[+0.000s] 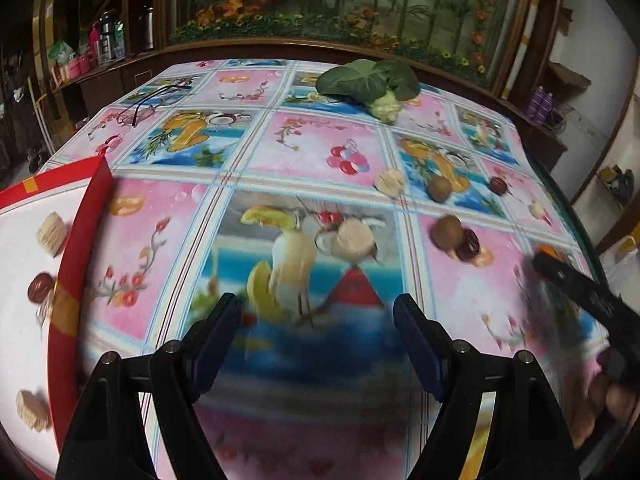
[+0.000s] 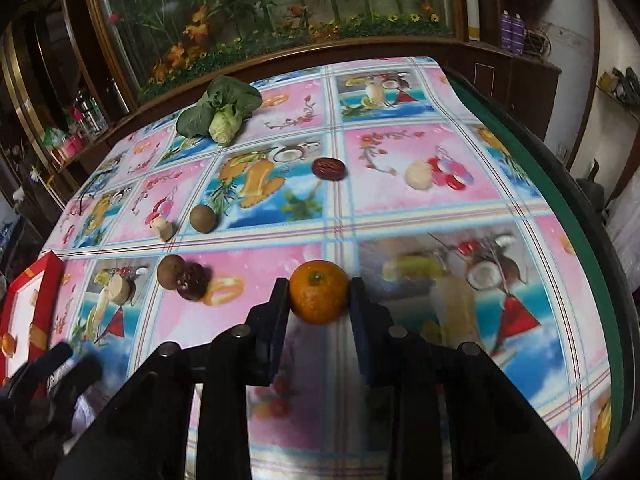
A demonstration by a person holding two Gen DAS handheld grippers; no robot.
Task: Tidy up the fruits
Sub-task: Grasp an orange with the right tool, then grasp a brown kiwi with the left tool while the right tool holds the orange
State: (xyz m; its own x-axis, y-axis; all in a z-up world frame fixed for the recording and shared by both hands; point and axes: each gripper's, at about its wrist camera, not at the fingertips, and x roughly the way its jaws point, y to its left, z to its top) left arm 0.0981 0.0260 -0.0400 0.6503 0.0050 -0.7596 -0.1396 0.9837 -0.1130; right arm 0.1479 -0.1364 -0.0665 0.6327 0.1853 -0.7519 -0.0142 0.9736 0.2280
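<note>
An orange tangerine [image 2: 319, 300] rests on the fruit-print tablecloth, and my right gripper [image 2: 319, 285] is shut on it, one pad against each side. Near it lie a brown round fruit [image 2: 171, 272] touching a red date [image 2: 193, 281], a second brown fruit [image 2: 203, 219], another date [image 2: 329, 169] and pale chunks [image 2: 418, 176]. My left gripper [image 1: 318, 308] hangs open over the cloth with nothing between its fingers. At the left stands a red-rimmed box [image 1: 86, 216] with a white floor, holding a date [image 1: 40, 287] and pale chunks [image 1: 51, 233].
A leafy green vegetable [image 1: 372, 84] lies at the table's far side and a pair of glasses [image 1: 148, 100] at the far left. A pale slice [image 1: 354, 238] sits ahead of the left gripper. The table's green edge [image 2: 560, 184] runs along the right. A wooden cabinet stands behind.
</note>
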